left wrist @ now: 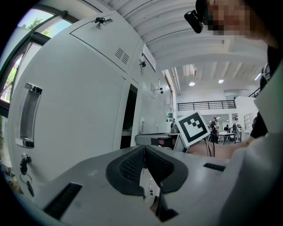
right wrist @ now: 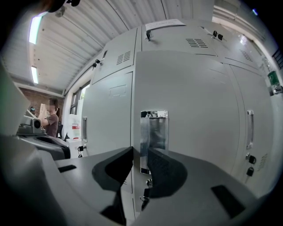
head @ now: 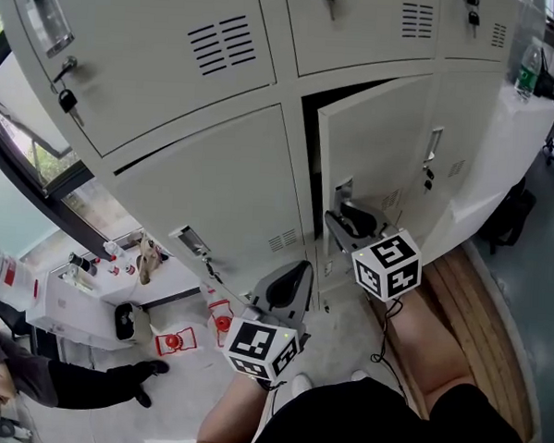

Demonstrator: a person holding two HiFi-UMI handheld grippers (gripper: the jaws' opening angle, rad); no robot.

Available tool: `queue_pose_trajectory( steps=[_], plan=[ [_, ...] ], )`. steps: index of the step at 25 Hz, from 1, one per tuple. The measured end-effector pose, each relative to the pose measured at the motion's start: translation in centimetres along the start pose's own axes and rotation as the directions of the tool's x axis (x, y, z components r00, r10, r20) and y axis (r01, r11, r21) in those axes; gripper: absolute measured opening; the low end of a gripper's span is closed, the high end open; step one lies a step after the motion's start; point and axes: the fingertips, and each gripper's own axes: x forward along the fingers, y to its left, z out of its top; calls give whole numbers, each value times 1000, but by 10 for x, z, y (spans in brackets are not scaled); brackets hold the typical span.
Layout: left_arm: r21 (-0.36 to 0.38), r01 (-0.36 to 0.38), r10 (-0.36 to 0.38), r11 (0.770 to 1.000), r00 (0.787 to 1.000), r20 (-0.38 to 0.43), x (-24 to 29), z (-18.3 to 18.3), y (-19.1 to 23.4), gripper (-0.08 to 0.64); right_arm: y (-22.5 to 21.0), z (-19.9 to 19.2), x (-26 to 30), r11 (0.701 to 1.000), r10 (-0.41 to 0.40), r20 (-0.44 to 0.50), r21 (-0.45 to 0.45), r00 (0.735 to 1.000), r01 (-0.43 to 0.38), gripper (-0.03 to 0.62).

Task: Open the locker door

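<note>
Locker door (head: 378,143): in the lower of the two rows seen in the head view, part of the pale grey locker bank (head: 186,193). It stands ajar, with its free left edge swung out from the frame and a dark gap beside it. The neighbouring doors sit flush.

Right gripper (head: 348,222): at the door's free edge, pointing about level. In the right gripper view its jaws straddle that edge. One pad lies on the outer face over the recessed metal handle (right wrist: 154,132) and the other sits behind the edge, so it is clamped on the door.

Left gripper (head: 291,280): in front of the closed door to the left and apart from it. Its jaws meet tip to tip with nothing between them.

Small item: a key (head: 69,99) hangs from the lock of an upper-left door.
</note>
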Motion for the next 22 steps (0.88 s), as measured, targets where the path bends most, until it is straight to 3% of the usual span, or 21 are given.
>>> queue_pose_trajectory(
  steps=[22],
  plan=[
    [16, 173, -172, 985, 985, -28, 38, -4, -55, 17, -4, -13, -87, 984, 172, 26, -49, 985, -170, 163]
  ],
)
